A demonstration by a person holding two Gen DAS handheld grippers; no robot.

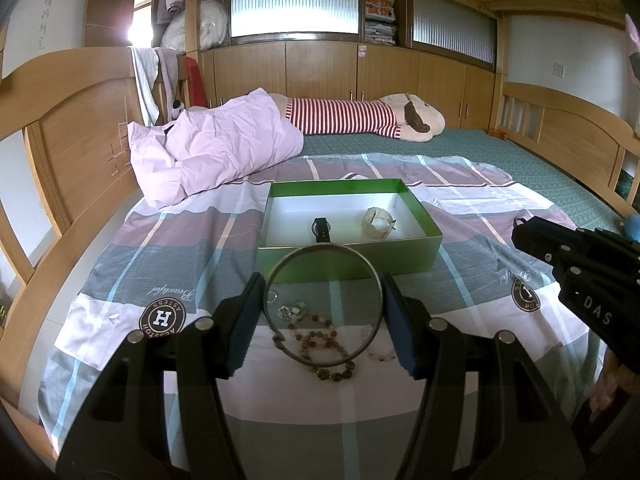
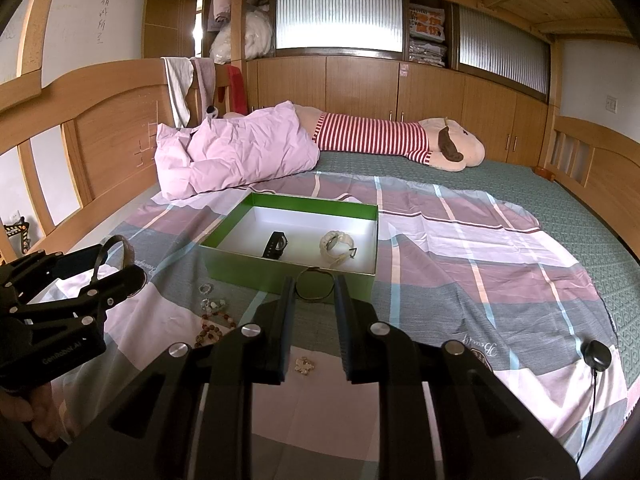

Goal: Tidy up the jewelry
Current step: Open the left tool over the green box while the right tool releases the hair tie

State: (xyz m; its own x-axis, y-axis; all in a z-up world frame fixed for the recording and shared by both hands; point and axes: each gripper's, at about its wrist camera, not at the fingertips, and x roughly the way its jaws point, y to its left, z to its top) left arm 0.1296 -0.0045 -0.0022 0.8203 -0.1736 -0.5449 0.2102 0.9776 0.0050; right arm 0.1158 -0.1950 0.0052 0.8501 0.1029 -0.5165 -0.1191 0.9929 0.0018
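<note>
Box [image 1: 348, 258], green, ahead of both claws, holds black watch [image 1: 321, 229] and pale watch [image 1: 376, 222]; left claw [image 1: 324, 308] grips silver bangle [image 1: 276, 280], right claw [image 2: 314, 292] grips thin bangle [image 2: 304, 295].

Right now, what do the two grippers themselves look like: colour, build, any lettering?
Both are matte black plastic linkages with round silver pivot bolts. The left gripper has flat dark blue-black finger pads; its body reads "GenRobot.AI" in the right wrist view. The right gripper shows white lettering ending "DAS" in the left wrist view. No sleeves are visible, only bare fingers under each handle.
</note>
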